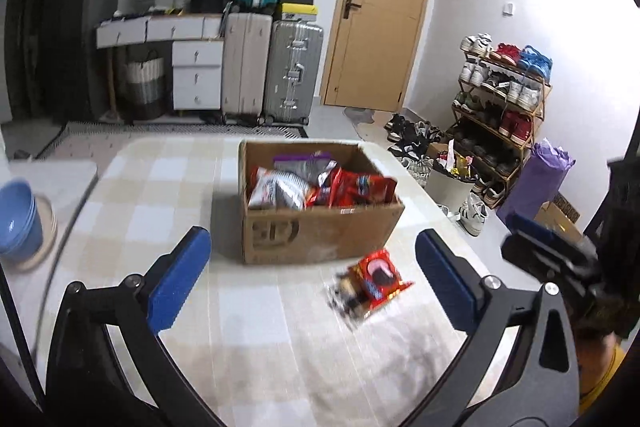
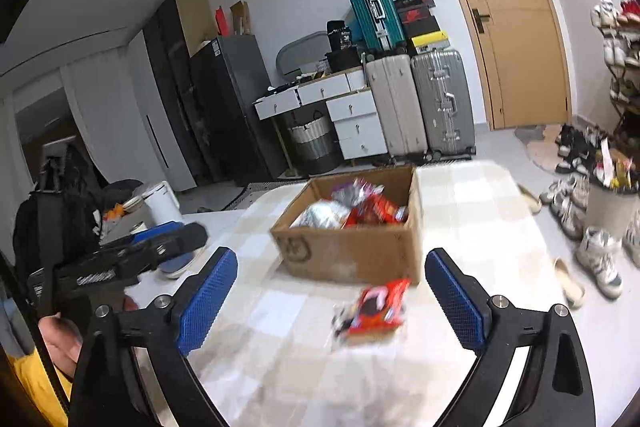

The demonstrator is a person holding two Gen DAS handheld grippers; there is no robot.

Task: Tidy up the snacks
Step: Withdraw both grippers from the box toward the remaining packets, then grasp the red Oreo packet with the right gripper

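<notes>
A cardboard box (image 1: 320, 231) (image 2: 352, 251) stands on the checked table, holding several snack bags, red and silver (image 1: 320, 183) (image 2: 360, 209). In front of it a red snack pack (image 1: 374, 281) (image 2: 376, 309) lies loose on the tablecloth beside a darker small pack (image 1: 346, 297). My left gripper (image 1: 312, 275) is open, blue pads wide apart, nothing between them; the red pack lies ahead, nearer its right pad. My right gripper (image 2: 332, 287) is open too, with the red pack lying ahead between its finger lines, untouched. Each gripper shows at the edge of the other's view.
Stacked blue bowls (image 1: 18, 219) sit on a plate at the table's left. The table edge (image 1: 436, 203) drops on the right to a bin, loose shoes and a shoe rack (image 1: 504, 99). Suitcases, drawers and a door stand behind. A hand and yellow sleeve (image 2: 44, 363) show.
</notes>
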